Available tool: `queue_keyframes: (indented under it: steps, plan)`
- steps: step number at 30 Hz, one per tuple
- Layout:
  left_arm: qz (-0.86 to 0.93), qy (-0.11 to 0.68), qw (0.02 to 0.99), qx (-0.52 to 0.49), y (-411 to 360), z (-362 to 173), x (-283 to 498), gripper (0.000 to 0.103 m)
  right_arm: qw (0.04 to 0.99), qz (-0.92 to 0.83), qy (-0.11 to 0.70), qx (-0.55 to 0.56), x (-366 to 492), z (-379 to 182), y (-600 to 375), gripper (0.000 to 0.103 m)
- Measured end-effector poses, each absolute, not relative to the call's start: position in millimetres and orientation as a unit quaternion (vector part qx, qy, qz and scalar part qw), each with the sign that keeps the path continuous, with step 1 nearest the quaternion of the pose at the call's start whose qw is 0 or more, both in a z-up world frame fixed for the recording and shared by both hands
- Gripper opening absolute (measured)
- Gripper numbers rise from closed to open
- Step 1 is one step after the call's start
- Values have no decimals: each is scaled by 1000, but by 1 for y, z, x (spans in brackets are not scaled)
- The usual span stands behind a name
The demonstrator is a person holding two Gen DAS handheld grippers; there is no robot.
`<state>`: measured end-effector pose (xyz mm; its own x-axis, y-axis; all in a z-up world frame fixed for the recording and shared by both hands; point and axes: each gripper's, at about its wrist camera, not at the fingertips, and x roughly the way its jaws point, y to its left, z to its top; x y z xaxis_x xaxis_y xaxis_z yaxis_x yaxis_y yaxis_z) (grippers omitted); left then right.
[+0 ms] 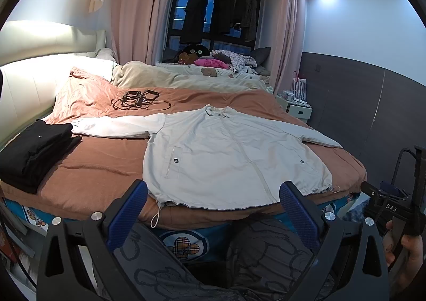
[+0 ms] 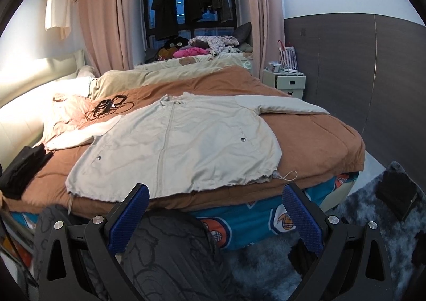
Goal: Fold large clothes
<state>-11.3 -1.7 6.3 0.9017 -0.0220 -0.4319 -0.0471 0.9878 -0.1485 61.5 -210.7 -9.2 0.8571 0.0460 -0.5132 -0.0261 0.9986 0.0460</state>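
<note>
A pale zip jacket (image 1: 223, 152) lies face-up and spread flat on the brown bed (image 1: 101, 165), sleeves out toward 9 and 3 o'clock, hem nearest you. Your left tongs (image 1: 213, 210) and right tongs (image 2: 215, 210) hang wide and empty just short of the hem. No fold looks begun; your first move likely calls for gripping a sleeve and carrying it across the chest

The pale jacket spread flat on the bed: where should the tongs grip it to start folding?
Probably the sleeve cuffs. The jacket lies front-up, zipped, sleeves spread wide; each cuff is a free edge on the blanket. Left tongs come from the left for that cuff, right tongs from the right.
</note>
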Motion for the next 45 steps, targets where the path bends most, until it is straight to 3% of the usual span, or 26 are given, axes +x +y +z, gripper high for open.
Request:
queue_keyframes:
  steps: [34, 45]
  plan:
    - [17, 238, 966, -101, 28, -7, 18, 101, 956, 17, 290, 31, 107, 9, -204, 100]
    - [53, 243, 960, -132, 76, -1, 60, 101, 947, 44, 315, 39, 177, 14, -182, 100]
